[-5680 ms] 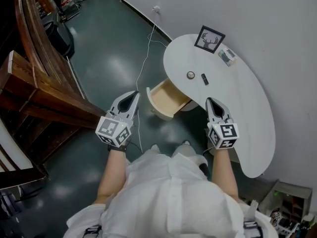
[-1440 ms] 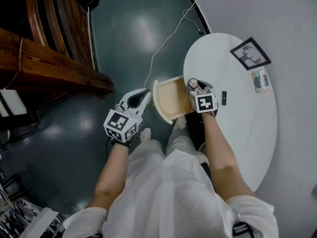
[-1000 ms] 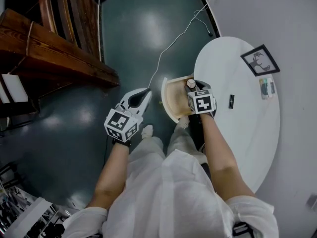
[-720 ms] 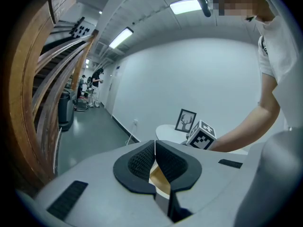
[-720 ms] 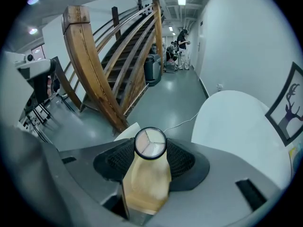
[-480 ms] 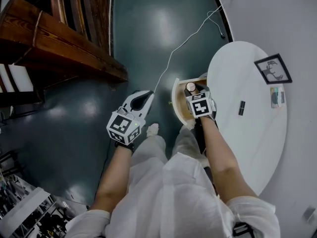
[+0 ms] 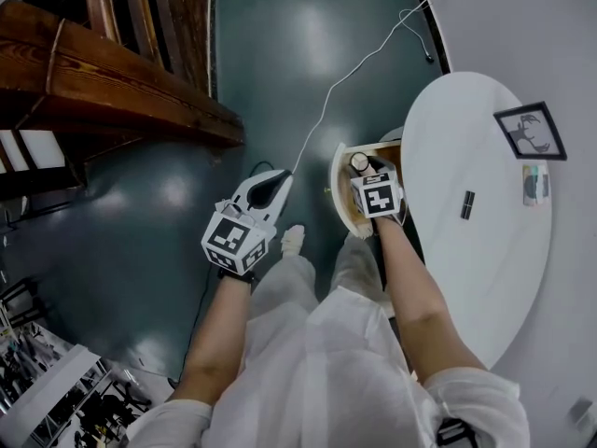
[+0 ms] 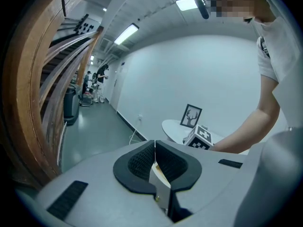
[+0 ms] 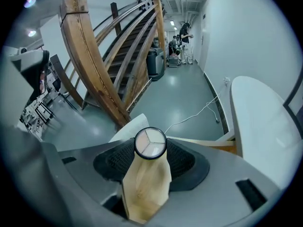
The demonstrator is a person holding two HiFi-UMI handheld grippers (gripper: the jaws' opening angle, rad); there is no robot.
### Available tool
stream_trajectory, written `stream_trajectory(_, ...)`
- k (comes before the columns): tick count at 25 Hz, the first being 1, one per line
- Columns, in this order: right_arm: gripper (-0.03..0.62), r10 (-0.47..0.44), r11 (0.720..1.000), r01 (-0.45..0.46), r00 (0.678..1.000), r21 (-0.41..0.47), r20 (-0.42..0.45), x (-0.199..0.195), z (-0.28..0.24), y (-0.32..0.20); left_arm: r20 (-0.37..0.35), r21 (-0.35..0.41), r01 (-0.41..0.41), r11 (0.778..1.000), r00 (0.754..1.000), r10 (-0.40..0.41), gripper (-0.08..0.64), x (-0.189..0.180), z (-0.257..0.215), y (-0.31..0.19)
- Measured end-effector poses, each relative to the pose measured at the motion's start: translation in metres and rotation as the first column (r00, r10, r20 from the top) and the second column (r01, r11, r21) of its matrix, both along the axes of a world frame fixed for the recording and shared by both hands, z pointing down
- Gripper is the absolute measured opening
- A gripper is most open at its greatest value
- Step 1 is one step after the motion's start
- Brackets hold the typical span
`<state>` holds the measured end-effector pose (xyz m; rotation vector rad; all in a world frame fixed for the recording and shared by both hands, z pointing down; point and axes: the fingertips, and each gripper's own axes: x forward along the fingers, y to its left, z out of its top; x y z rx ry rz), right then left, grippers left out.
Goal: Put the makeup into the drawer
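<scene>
The makeup is a round compact (image 9: 150, 143), black-rimmed, with three pale powder wedges showing on its face. It is pinched at its rim between the jaws of the right gripper (image 9: 150, 151), at the centre of that view. Just beneath it the drawer (image 7: 341, 194) stands pulled open, showing its light wood inside and white front panel. A small black makeup tube (image 7: 467, 204) lies flat at right in the head view, well apart.

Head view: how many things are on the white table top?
3: a framed deer picture near the far edge, a small flat case just beside it, and a short black tube toward the drawer. The arm may hide more.
</scene>
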<state>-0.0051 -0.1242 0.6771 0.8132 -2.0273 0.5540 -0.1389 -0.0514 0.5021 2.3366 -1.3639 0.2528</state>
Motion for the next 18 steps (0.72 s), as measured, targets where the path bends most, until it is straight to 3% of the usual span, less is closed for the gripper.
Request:
stream_trajectory(6, 0.207, 0.006, 0.998, -0.007, 1.0, -0.057, -0.018, 0.009, 0.04, 0.006, 0.008, -0.011, -0.002, 1.0, 1.0, 0.002, 0.018, -0.003, 0.012, -0.009)
stream_trajectory(18, 0.207, -0.074, 0.987, 0.059, 0.992, -0.148, -0.098, 0.022, 0.124, 0.007, 0.036, -0.035, -0.017, 0.999, 0.999, 0.018, 0.018, 0.004, 0.034, -0.019)
